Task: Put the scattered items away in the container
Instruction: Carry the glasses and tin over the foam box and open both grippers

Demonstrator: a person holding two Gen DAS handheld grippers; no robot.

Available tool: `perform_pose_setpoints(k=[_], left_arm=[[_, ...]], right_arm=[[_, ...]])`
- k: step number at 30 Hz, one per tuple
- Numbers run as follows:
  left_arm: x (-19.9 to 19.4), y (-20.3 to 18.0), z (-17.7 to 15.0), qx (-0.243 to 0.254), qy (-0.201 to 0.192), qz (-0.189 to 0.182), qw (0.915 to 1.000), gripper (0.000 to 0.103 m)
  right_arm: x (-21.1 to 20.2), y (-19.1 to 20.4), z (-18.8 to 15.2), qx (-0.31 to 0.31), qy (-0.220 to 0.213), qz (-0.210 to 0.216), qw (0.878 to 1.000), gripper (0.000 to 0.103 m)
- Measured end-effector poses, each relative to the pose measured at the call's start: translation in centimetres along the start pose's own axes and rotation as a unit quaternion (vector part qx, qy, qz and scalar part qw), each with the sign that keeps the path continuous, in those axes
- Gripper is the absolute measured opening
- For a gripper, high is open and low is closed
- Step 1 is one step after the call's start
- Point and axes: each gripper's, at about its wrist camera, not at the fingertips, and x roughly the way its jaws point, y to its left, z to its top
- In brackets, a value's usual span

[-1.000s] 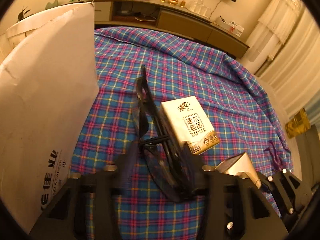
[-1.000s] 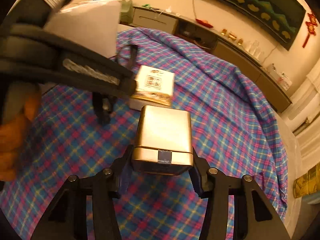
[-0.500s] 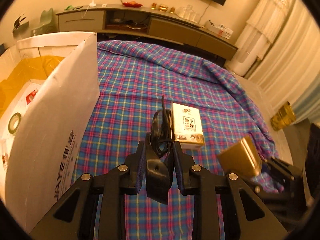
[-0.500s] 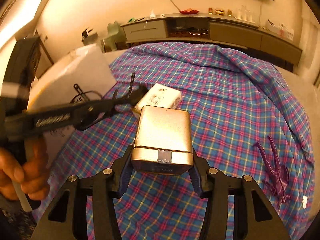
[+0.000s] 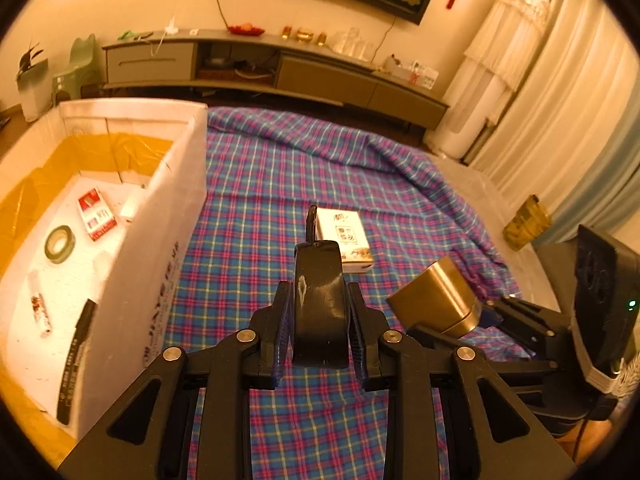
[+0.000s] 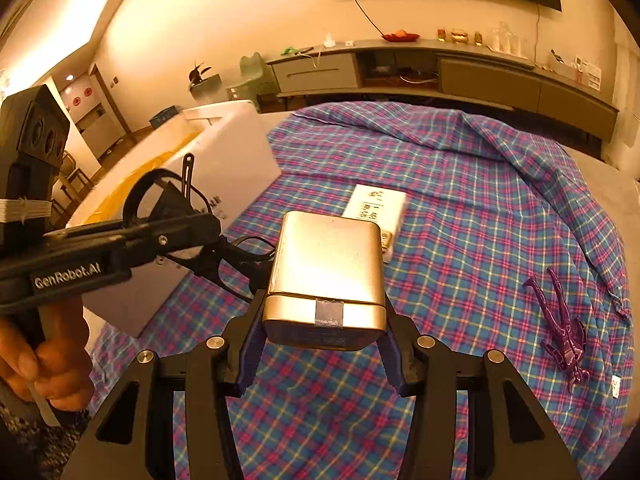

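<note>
My left gripper [image 5: 319, 340] is shut on black glasses [image 5: 319, 304], held above the plaid cloth to the right of the white box [image 5: 160, 236]. From the right wrist view the left gripper [image 6: 192, 228] holds the glasses [image 6: 172, 200] in the air beside the box [image 6: 236, 148]. My right gripper [image 6: 322, 356] is shut on a gold tin [image 6: 326, 276], also seen in the left wrist view [image 5: 436, 300]. A white tissue pack [image 5: 344, 236] lies on the cloth ahead; it also shows in the right wrist view [image 6: 376, 208].
Inside the box lie a tape roll [image 5: 60, 243], a red-and-white pack [image 5: 95, 218], a black marker [image 5: 74, 360] and a small tube [image 5: 40, 312]. A purple figure [image 6: 560, 324] lies on the cloth at the right. A long low cabinet [image 5: 280, 68] stands behind.
Both grippers have risen and pulled back from the cloth with their loads. The left view now looks into the open box; the glasses have turned edge-on between the fingers.
</note>
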Motion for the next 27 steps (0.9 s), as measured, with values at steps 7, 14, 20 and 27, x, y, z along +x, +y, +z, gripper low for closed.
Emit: perform_pose_setpoints(k=[7, 14, 20, 27], left_arm=[[-3.5, -0.1, 0.0, 0.010, -0.028, -0.010, 0.9995, 0.027], [-7.2, 0.7, 0.0, 0.011, -0.055, -0.019, 0.9983, 0.027], [-10.1, 1.8, -0.2, 0.002, -0.078, -0.018, 0.9968, 0.027], [-12.7, 2.1, -0.9, 0.003, -0.099, -0.014, 0.9950, 0.027]], right_arm=[[-1.0, 2.0, -0.2, -0.010, -0.008, 0.009, 1.000, 0.052], [-2.5, 4.8, -0.3, -0.026, -0.024, 0.016, 0.999, 0.052], [-3.9, 7.4, -0.3, -0.037, -0.043, 0.015, 0.998, 0.052], [-4.6, 10.0, -0.2, -0.051, -0.056, 0.006, 0.997, 0.052]])
